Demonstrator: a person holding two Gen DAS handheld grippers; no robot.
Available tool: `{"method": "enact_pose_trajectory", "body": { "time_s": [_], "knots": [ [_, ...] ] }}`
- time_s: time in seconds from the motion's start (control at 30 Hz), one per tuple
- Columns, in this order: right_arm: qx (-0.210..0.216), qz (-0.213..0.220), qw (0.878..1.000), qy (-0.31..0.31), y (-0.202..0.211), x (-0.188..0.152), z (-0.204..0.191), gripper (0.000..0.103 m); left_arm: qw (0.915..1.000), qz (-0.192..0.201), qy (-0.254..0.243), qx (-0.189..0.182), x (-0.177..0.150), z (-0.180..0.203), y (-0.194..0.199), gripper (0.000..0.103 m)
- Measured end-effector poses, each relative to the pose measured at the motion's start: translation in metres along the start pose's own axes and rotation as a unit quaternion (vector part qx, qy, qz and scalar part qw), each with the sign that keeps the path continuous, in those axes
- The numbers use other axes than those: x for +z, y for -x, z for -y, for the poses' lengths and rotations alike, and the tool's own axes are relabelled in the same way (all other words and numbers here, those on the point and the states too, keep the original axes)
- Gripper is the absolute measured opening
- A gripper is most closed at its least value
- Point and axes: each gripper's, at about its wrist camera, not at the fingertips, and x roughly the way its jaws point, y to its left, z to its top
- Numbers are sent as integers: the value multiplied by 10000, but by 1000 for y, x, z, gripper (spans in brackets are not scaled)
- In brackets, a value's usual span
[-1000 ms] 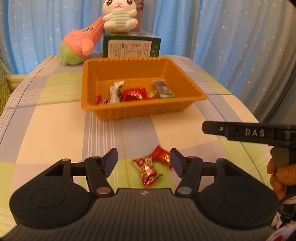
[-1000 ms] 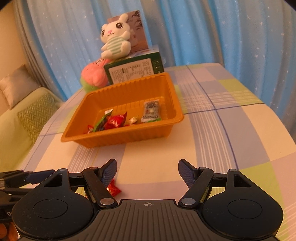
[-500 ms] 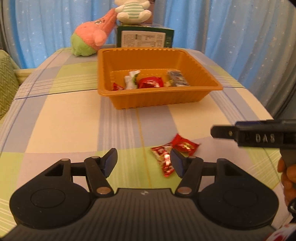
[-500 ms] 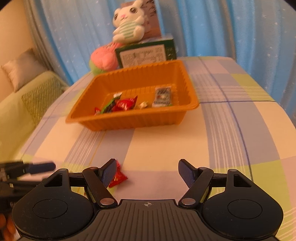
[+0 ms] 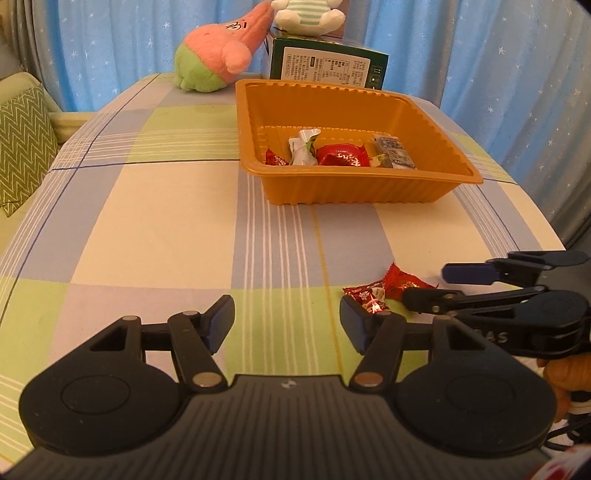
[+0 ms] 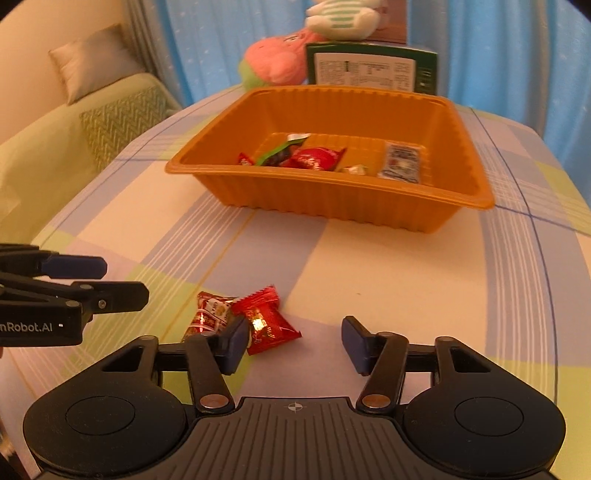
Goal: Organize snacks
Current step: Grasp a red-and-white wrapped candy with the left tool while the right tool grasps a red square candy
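Note:
An orange tray (image 5: 369, 188) (image 6: 332, 206) sits mid-table and holds several wrapped snacks (image 5: 341, 157) (image 6: 314, 158). Two red wrapped candies lie side by side on the checked cloth near the front: a plain red one (image 5: 404, 284) (image 6: 266, 321) and a red-and-white one (image 5: 367, 297) (image 6: 208, 314). My left gripper (image 5: 287, 325) is open and empty, the candies just off its right finger. My right gripper (image 6: 293, 345) is open and empty, its left finger against the plain red candy. Each gripper shows in the other's view: the right (image 5: 436, 288) and the left (image 6: 122, 282).
A green box (image 5: 328, 66) (image 6: 373, 70), a pink-and-green plush (image 5: 218, 55) (image 6: 275, 62) and a white bunny plush (image 5: 306, 14) stand behind the tray. Blue curtains hang beyond. A green sofa with cushion (image 6: 77, 122) is on the left. The table's edge curves off at right.
My left gripper has swung left, so the candies slid toward its right finger. My right gripper has come lower and closer to the candies, which now lie by its left finger.

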Motion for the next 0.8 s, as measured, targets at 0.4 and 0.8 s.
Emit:
{"method": "enact_pose_trajectory", "body": {
  "time_s": [0.4,0.8],
  "knots": [
    [-192,30,9991,-369,5,3,8,20,9997,-25,-82,-214,0,12,-3,59],
    [-379,98,9949,-934,26,-2,34,20,9976,-48,-209,-654,-5,42,-21,42]
  ]
}}
